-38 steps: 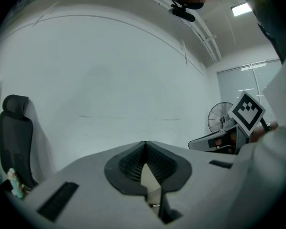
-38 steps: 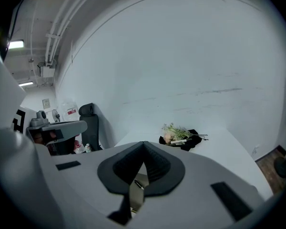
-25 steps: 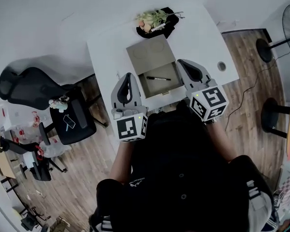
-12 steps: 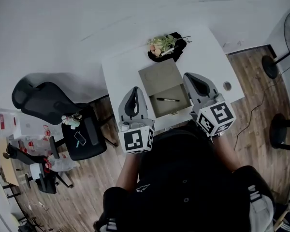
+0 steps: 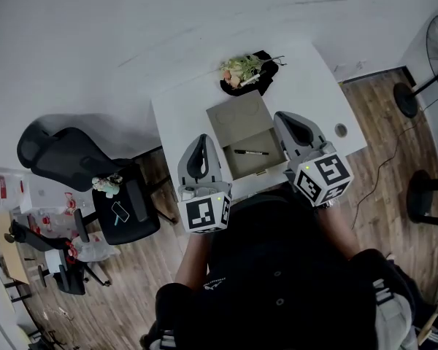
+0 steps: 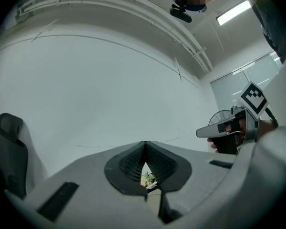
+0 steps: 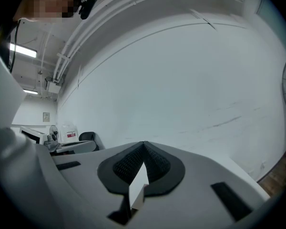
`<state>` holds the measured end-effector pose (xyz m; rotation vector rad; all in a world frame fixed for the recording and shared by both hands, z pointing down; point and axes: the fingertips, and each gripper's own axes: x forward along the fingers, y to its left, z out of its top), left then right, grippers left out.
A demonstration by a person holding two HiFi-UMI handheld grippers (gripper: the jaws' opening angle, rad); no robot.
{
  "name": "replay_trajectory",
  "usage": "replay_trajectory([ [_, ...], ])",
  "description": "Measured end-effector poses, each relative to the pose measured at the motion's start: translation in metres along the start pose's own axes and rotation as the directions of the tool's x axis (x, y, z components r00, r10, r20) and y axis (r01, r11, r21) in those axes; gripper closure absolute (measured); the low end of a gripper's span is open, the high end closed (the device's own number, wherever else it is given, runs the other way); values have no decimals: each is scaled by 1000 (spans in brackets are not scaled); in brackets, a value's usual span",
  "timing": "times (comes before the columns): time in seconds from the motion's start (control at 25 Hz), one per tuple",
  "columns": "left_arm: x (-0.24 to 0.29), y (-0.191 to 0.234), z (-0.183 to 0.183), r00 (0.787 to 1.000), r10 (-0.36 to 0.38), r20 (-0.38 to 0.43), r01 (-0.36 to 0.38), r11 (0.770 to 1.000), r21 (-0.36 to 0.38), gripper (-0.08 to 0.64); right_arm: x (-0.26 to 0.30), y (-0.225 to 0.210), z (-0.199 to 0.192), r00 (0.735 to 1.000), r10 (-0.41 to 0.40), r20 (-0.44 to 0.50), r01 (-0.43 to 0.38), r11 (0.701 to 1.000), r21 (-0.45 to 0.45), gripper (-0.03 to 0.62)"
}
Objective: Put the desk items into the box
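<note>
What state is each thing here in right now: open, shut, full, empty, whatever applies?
Box: open, its lid folded back behind it.
Pen: lying inside the box.
Flowers: on the desk beyond the box, not in it.
Left gripper: shut, holding nothing.
Right gripper: shut, holding nothing.

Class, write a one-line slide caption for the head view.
Left gripper and right gripper, both shut, hover either side of an open box holding one pen on a white desk.

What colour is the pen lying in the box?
Black; the pen shows best in the head view.
</note>
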<state>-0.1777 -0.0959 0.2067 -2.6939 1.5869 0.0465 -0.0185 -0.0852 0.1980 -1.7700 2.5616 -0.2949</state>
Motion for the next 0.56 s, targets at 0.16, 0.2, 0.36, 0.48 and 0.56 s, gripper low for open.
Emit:
replay_trajectory([
  [0.16,0,-1,-5,1000,-2,-7,2,1000,-9,552,-1,-4,-3,1000,-8,-5,8,1000,2,594],
  [0.2,1,-2,-6,1000,-4,-12,4,1000,-8,552,-1,-6,-4,1000,-10,-8,10,1000,1,594],
  [0.36,0,1,-12,1000,6,-24,-7,1000,-9,552,1,-4,-10,1000,-5,-23,5,1000,-8,594],
  [0.48,2,4,-16,999,14,-29,-14,1000,-8,552,6,-3,-14,999,2,-34,-3,1000,-25,594],
  [0.56,3,5,-18,999,16,-32,-16,1000,-4,552,9,-3,-17,999,6,-40,-8,999,-34,594],
])
